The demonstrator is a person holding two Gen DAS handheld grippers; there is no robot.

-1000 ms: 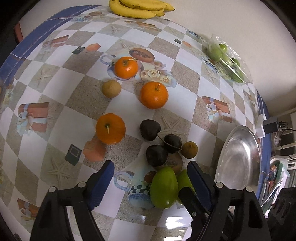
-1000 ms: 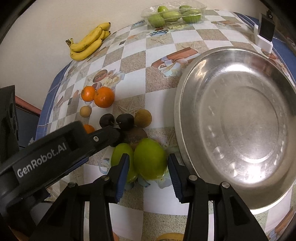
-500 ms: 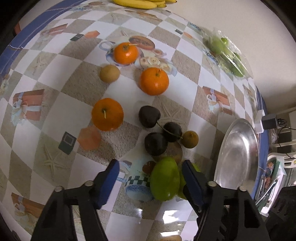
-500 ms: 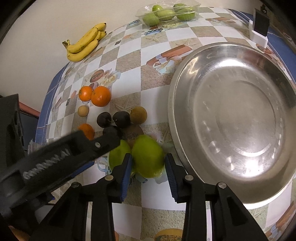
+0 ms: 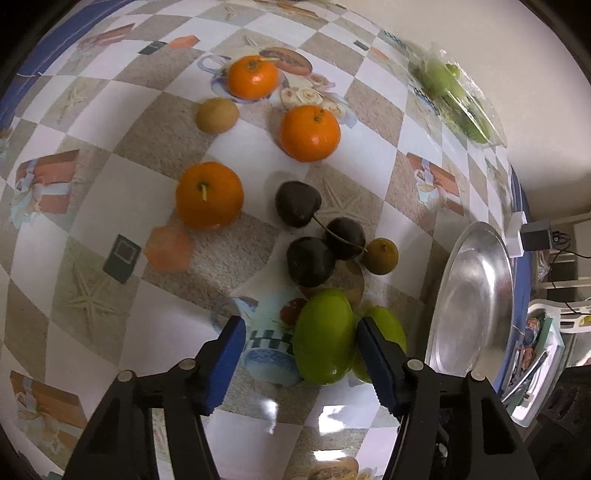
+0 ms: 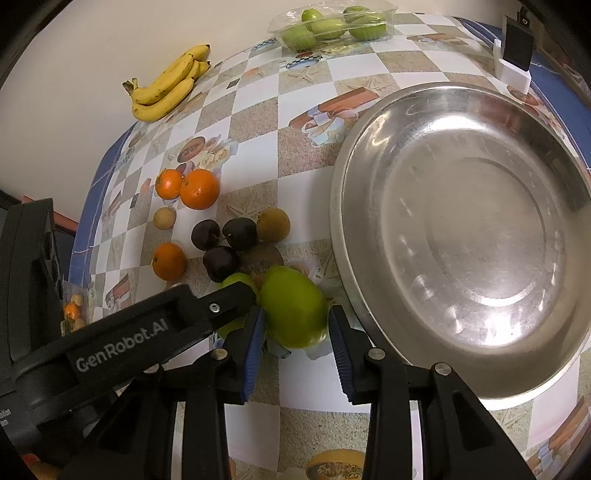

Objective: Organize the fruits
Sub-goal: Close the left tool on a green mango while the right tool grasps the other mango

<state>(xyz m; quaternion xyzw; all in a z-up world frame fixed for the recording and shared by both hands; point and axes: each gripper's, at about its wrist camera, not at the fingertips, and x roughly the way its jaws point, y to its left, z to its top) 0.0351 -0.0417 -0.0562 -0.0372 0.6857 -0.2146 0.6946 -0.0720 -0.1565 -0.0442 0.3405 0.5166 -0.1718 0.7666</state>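
So both sets of tongs were pointing down at the two green mangoes sitting side by side on the checkered table [image 6: 303, 155], just left of the big steel tray [image 6: 458, 236]. The right tongs [image 6: 295, 332] were pinching the mango nearer the tray [image 6: 293, 308], blue pads snug on both sides of it. The left tongs [image 5: 299, 354] were closing around the other mango [image 5: 325, 338]; the pad on the tray side was wedged right between the two fruits and touching it, but the far pad was clearly off it with bare tablecloth showing in the gap. Just beyond the mangoes, away from the tongs, sat three dark plums [image 5: 310, 236] with a small brown fruit [image 5: 380, 255] next to them on the tray side, then three oranges [image 5: 309, 133] farther out. Bananas [image 6: 168, 86] and a plastic pack of green fruit [image 6: 332, 24] were way back by the wall.
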